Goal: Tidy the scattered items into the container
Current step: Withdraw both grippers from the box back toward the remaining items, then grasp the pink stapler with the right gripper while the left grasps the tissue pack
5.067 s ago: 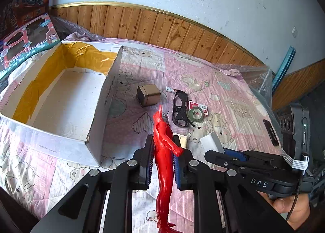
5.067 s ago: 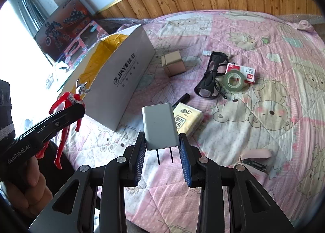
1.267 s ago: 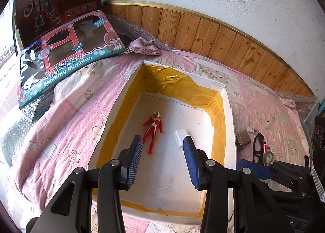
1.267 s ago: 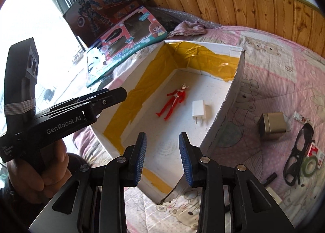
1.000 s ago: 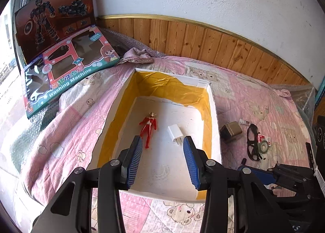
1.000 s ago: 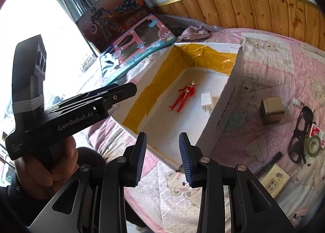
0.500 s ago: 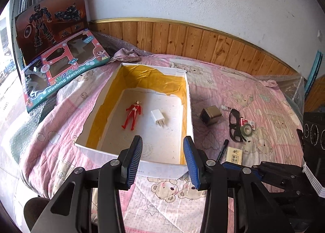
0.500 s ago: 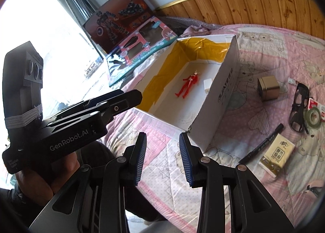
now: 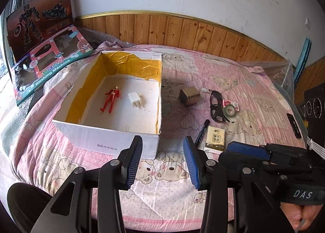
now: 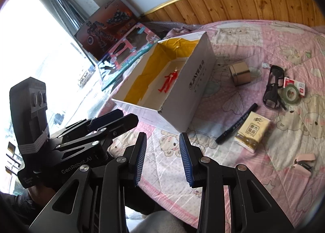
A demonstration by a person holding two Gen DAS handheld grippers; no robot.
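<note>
- The left gripper (image 9: 162, 159) hangs nearest, over the bed's front edge, jaws apart and holding nothing; the right gripper (image 10: 163, 158) is likewise spread and empty.
- Just beyond them stands the cardboard box (image 9: 105, 138), white outside and taped yellow inside, with the red figure (image 9: 111, 100) and the white charger (image 9: 135, 99) lying apart on its floor.
- To the right of the box, still loose on the quilt, lie the black marker (image 9: 201, 131) touching the tissue pack (image 9: 215, 139), then the small metal tin (image 9: 189, 96), the black glasses (image 9: 217, 107) and the tape roll (image 9: 230, 110); a pink stapler (image 10: 304, 162) sits near the edge.
- Likely risks: the marker could roll off a pinch, the soft tissue pack could crumple, and the two grippers, close together, could knock each other.
- The pink bear-print quilt (image 9: 243, 82) is soft and creased, so pads may snag fabric.
- Farthest are toy boxes (image 9: 46, 66), wooden panelling (image 9: 182, 31) and a white wall.
</note>
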